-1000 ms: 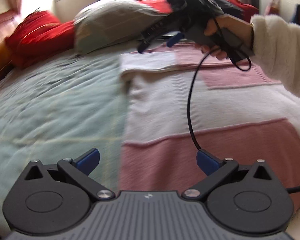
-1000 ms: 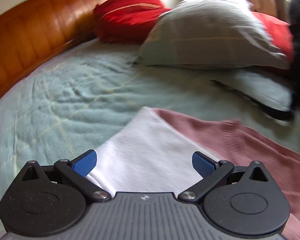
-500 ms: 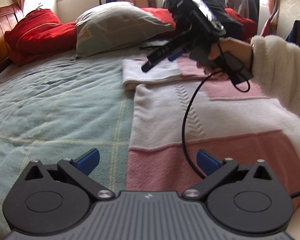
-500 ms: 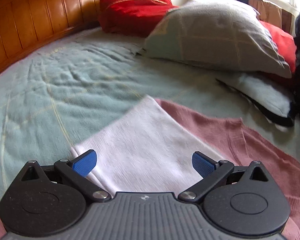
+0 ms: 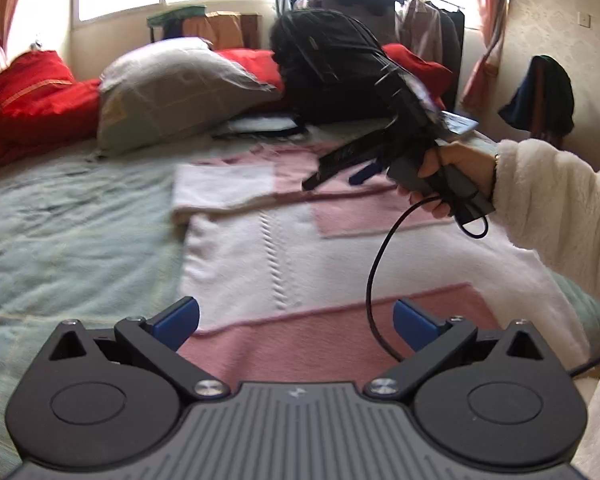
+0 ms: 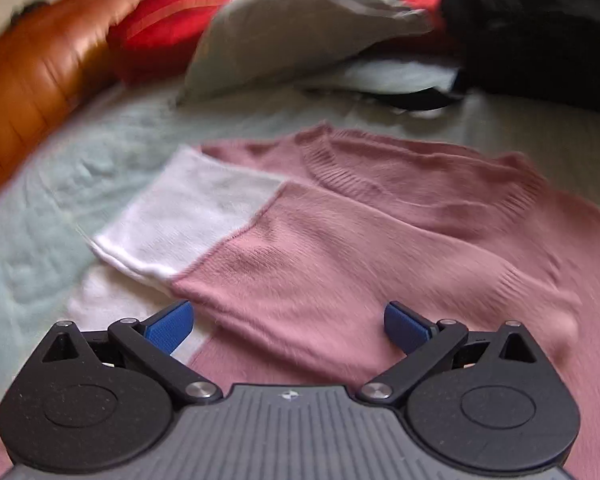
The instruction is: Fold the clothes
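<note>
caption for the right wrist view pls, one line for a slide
Open right hand-held gripper hovering over a pink and white sweater laid flat on the bed, one sleeve folded across.

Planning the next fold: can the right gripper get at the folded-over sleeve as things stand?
Probably yes. The right gripper hovers just above the sleeve with jaws open and empty, nothing lies between them, and the left gripper is back near the sweater's hem.

Left gripper (image 5: 296, 322) and right gripper (image 6: 286, 322) gape empty.
</note>
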`<state>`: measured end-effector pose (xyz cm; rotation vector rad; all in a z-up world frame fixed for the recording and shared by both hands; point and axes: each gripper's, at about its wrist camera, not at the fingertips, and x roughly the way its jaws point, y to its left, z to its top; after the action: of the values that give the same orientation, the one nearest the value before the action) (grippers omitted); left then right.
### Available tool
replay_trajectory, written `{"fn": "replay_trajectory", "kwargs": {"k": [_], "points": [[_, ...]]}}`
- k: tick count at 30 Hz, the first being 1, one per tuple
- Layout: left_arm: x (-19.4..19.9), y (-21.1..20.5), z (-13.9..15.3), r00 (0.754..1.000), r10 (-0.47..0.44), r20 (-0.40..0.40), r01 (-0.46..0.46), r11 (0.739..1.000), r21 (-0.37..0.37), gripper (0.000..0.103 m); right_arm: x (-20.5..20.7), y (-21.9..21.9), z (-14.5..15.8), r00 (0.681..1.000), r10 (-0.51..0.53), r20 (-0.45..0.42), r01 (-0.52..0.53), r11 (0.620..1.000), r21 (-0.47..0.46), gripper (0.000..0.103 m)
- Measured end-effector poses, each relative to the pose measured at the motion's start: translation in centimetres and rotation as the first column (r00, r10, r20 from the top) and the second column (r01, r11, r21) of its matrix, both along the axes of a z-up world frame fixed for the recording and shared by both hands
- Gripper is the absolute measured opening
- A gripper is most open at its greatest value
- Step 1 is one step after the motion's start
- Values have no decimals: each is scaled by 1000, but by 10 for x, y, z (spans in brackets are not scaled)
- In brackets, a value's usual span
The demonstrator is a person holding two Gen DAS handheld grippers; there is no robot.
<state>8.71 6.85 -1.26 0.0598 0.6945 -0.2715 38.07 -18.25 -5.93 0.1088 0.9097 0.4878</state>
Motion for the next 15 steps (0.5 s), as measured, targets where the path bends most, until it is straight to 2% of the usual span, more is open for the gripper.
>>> {"fn": "replay_trajectory", "kwargs": {"k": [3, 6, 10, 13, 15], "points": [[-7, -10, 2, 1000, 6, -2, -6, 1000, 15, 102, -34, -21, 21, 999, -10, 43, 9, 999, 30, 103], [-18, -17, 9, 1000, -11, 23, 11, 1000, 8, 102, -69, -35, 26, 998, -1, 68, 1, 1000, -6, 103], [-31, -27, 10, 999, -39, 34, 40, 999, -14, 102, -117, -52, 14, 997, 3, 73, 2, 998, -65, 103], [-45, -36, 5, 1000, -21, 21, 21, 1000, 17, 102, -151, -60, -3, 998, -13, 54, 18, 995, -97, 103], [-56, -40, 2, 1000, -14, 17, 13, 999, 37, 102, -176, -63, -11, 997, -18, 78, 28, 991, -133, 103]]}}
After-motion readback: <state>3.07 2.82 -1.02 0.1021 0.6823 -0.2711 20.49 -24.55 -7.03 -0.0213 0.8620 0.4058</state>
